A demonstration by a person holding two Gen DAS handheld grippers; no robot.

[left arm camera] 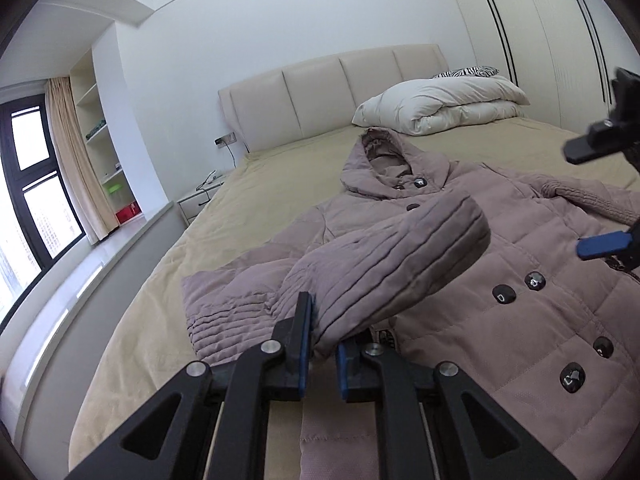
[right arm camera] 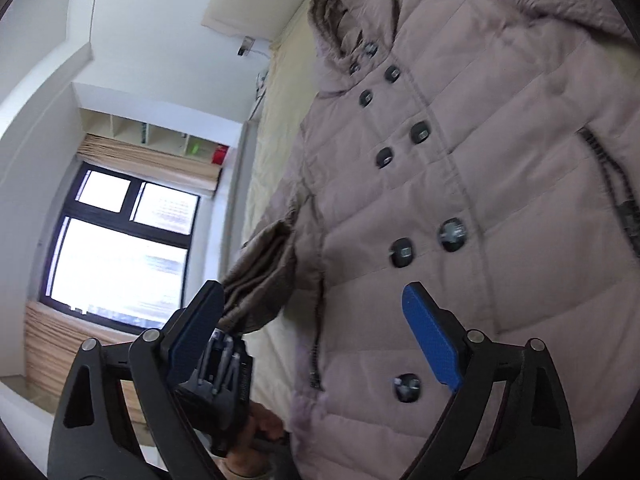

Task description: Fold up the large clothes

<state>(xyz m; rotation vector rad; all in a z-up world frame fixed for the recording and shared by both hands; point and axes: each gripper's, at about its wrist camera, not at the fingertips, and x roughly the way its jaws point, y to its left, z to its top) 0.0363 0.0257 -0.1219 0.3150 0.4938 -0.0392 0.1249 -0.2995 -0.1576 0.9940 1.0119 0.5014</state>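
Between left gripper (left arm camera: 322, 344) fingers, coat (left arm camera: 500, 280) sleeve.

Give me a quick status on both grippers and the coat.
Left gripper shut on the coat sleeve, lifted over the front. Right gripper open, empty, above the coat. Coat buttoned, flat on bed. Nothing in the way.

The coat (left arm camera: 500, 280) runs off the bottom edge in both views. The folded sleeve (left arm camera: 392, 256) hides some coat underneath. Its buttons (right arm camera: 452, 234) look blurry.
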